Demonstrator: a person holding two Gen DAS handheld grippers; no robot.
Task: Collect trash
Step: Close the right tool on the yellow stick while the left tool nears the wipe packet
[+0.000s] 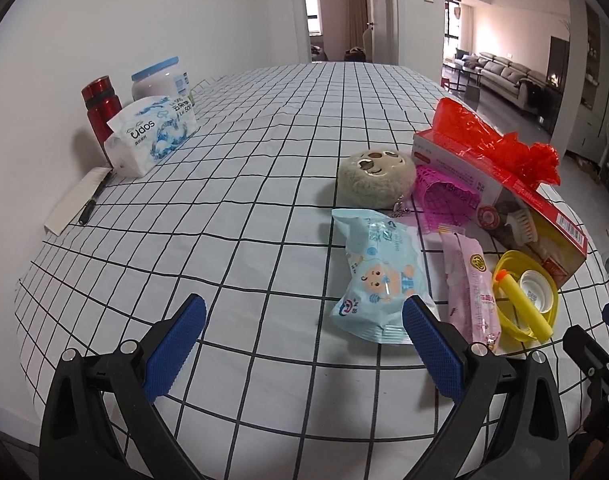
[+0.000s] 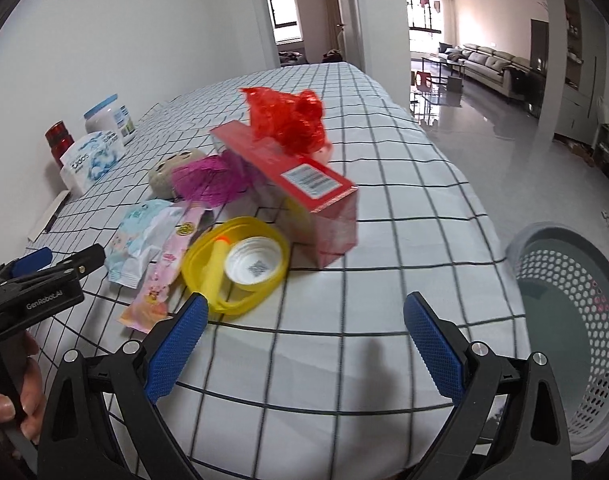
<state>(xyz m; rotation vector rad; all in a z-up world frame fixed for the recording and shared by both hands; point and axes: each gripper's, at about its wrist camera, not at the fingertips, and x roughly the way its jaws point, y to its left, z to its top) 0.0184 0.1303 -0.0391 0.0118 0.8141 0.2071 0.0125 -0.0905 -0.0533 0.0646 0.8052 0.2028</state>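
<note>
A light blue snack wrapper (image 1: 378, 276) and a pink wrapper (image 1: 470, 288) lie on the checked tablecloth (image 1: 264, 168). Beside them lie a yellow ring with a yellow foam dart (image 1: 522, 304) and a white cap (image 1: 536, 286). Behind stand a red box (image 1: 500, 188) with crumpled red plastic (image 1: 492, 136) on it. My left gripper (image 1: 304, 344) is open and empty, its right finger just in front of the blue wrapper. My right gripper (image 2: 304, 344) is open and empty over the table's front edge, near the yellow ring (image 2: 240, 256). The grey perforated basket (image 2: 576, 320) stands off the table to its right.
A plush round toy (image 1: 374, 178) and a pink mesh piece (image 1: 444, 200) lie by the red box. At the far left stand a red flask (image 1: 100, 114), a white jar (image 1: 160, 80), a tissue pack (image 1: 152, 134) and a pen (image 1: 94, 202). The left gripper shows in the right wrist view (image 2: 44, 276).
</note>
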